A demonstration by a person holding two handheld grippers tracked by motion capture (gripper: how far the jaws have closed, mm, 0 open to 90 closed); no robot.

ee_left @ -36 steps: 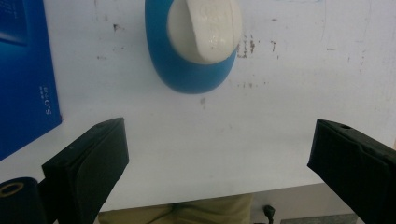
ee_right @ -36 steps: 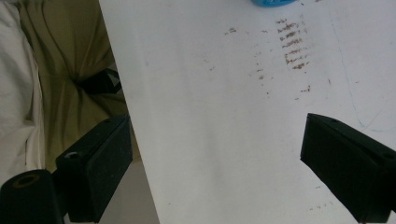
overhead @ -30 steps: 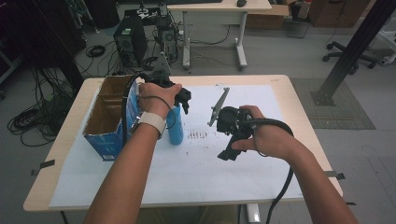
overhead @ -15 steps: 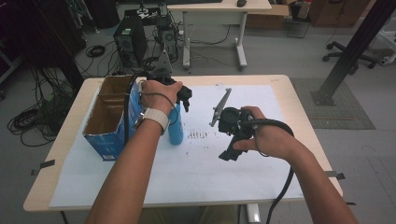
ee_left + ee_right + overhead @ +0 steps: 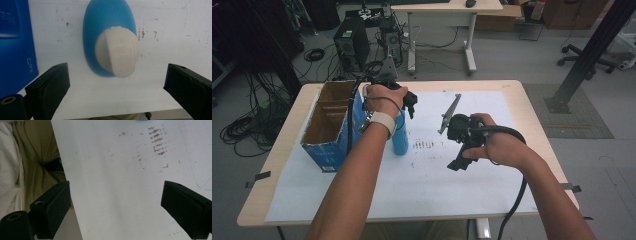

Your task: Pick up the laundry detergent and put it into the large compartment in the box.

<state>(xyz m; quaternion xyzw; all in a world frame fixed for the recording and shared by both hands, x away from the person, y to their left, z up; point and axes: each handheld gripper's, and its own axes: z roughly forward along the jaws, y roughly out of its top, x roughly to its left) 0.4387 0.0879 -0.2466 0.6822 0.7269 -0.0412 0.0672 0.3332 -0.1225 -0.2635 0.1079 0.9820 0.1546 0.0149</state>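
A blue bottle [image 5: 400, 139] with a white cap [image 5: 117, 55] stands upright on the white paper, right beside a blue cardboard box [image 5: 329, 125]. My left gripper [image 5: 410, 104] hovers directly over the bottle [image 5: 110, 27], pointing down. It [image 5: 116, 92] is open wide, one jaw on each side of the cap and neither touching it. My right gripper [image 5: 460, 159] is held low over the paper near the table's middle. It [image 5: 115, 212] is open, with nothing between the jaws.
The open-topped box [image 5: 15, 50] sits at the table's left. Brown smudges [image 5: 424, 145] mark the white paper [image 5: 437, 190] between the two grippers. The table's near edge and the person's lap [image 5: 35, 165] lie just left of my right jaws.
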